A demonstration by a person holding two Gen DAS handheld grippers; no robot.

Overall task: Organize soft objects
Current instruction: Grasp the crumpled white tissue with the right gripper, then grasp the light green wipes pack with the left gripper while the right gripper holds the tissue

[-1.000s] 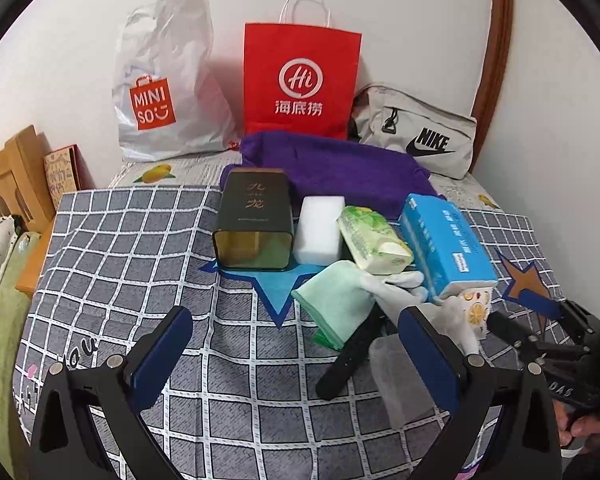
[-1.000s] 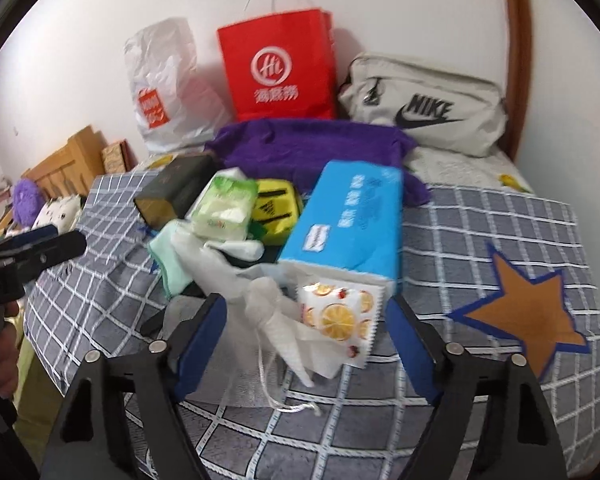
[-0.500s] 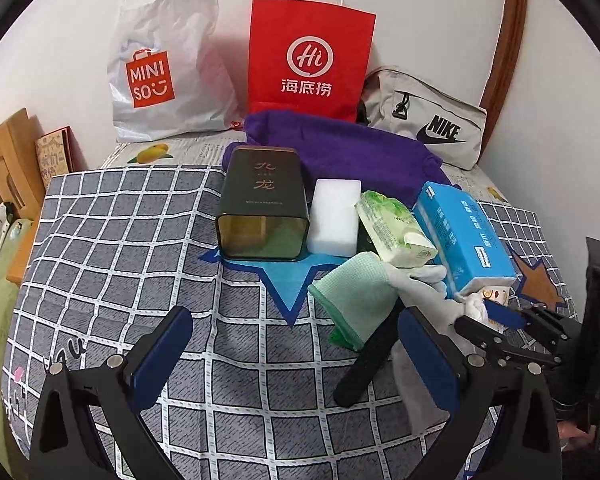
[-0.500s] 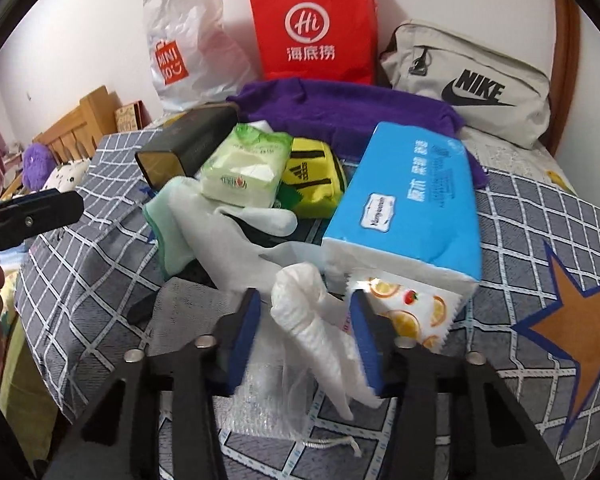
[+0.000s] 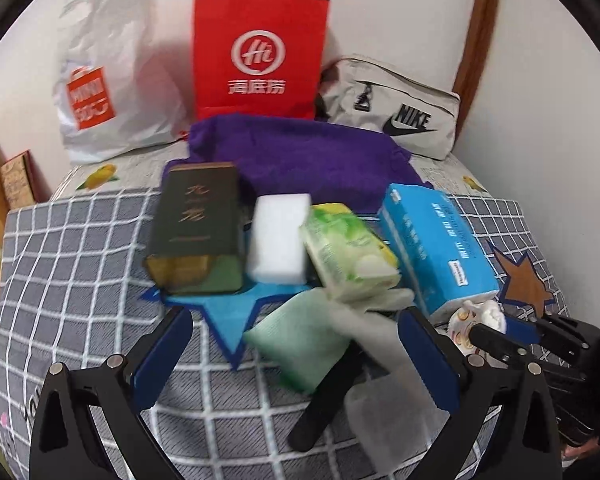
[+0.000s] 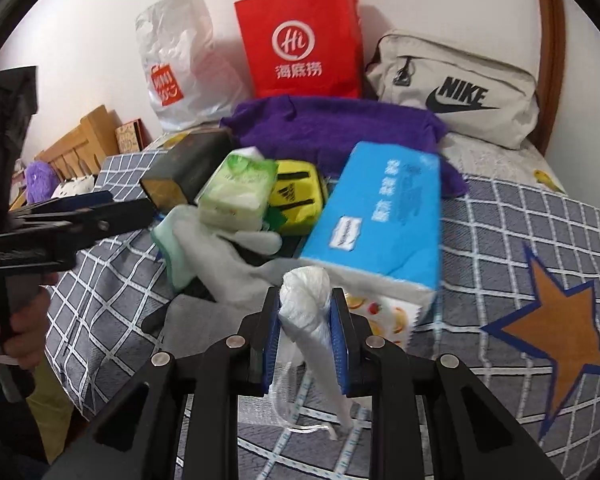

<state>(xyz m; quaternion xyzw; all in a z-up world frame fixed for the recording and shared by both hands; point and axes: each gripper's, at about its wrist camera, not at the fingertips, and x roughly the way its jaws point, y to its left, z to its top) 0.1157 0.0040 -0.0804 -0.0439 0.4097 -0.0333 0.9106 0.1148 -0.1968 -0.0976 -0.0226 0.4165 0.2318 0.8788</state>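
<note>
Leftmost, left gripper (image 5: 296, 344): fingers spread wide, holding nothing, poised over the checked bedspread (image 5: 80, 264) just short of the pile. Dark tin (image 5: 198, 232): lying on its side, white foam block (image 5: 278, 236) touching its right flank. Green tissue pack (image 5: 350, 254): tilted, resting on the mint cloth (image 5: 300, 340) and a pale glove (image 6: 224, 256). Blue tissue box (image 6: 380, 216): angled, fruit-print packet (image 6: 384, 316) beneath its near end. Right gripper (image 6: 305, 330): fingers drawn narrow on a bunched white mesh bag (image 6: 304, 292), its tail and drawstring trailing below. Handling advice: lift slowly and straight up, so the loose mesh frees itself without dragging the packet or glove.
</note>
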